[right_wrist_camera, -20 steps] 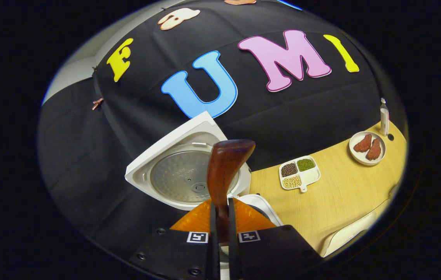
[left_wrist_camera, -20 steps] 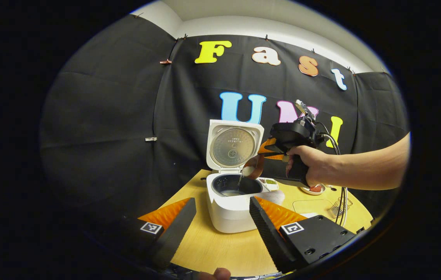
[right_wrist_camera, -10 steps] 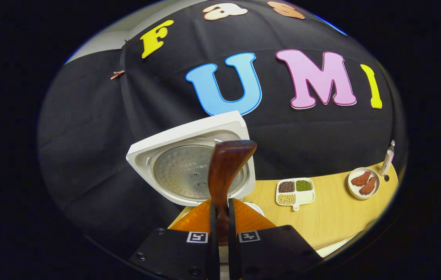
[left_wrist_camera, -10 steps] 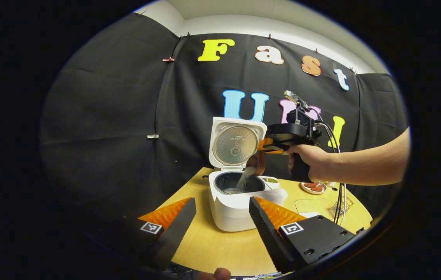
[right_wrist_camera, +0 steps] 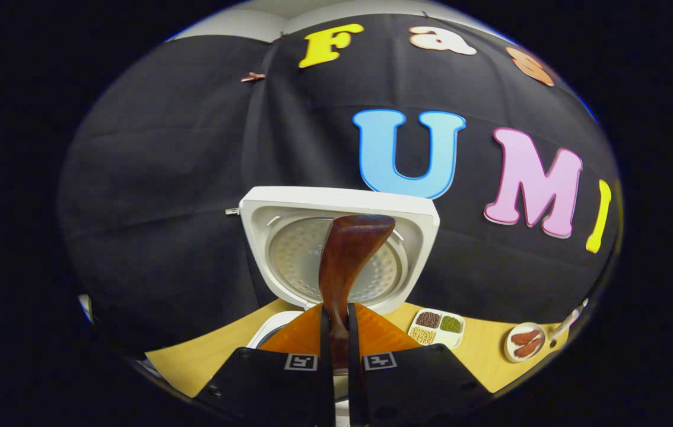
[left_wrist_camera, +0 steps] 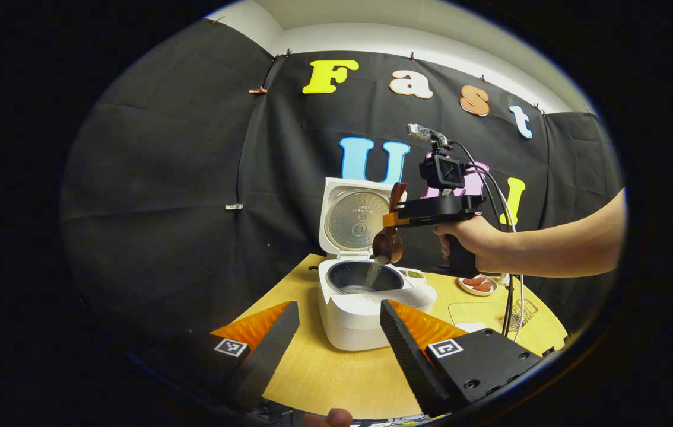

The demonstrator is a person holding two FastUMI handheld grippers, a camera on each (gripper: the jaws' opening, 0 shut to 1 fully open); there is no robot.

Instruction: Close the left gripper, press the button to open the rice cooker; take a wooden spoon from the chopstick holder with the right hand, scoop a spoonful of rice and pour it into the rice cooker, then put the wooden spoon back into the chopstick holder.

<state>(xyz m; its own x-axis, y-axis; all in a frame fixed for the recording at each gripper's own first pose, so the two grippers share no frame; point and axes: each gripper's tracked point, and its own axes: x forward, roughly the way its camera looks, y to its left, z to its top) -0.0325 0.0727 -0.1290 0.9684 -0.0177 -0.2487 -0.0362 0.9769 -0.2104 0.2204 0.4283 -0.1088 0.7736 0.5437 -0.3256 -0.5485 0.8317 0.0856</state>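
The white rice cooker stands on the wooden table with its lid raised upright. A person's hand holds my right gripper above the cooker, shut on the dark wooden spoon. The spoon's bowl tilts down and a thin stream of rice falls into the dark inner pot. In the right gripper view the spoon's handle rises from my right gripper, in front of the lid. My left gripper hangs open and empty in front of the cooker.
A sectioned dish of beans and a small plate of red meat pieces lie right of the cooker. A wire holder and a pale flat board sit at the table's right, with the right gripper's cable hanging over them.
The right gripper has risen and rolled level, tipping the spoon's bowl further down. The rice stream has thinned. The left gripper has stayed nearly still.
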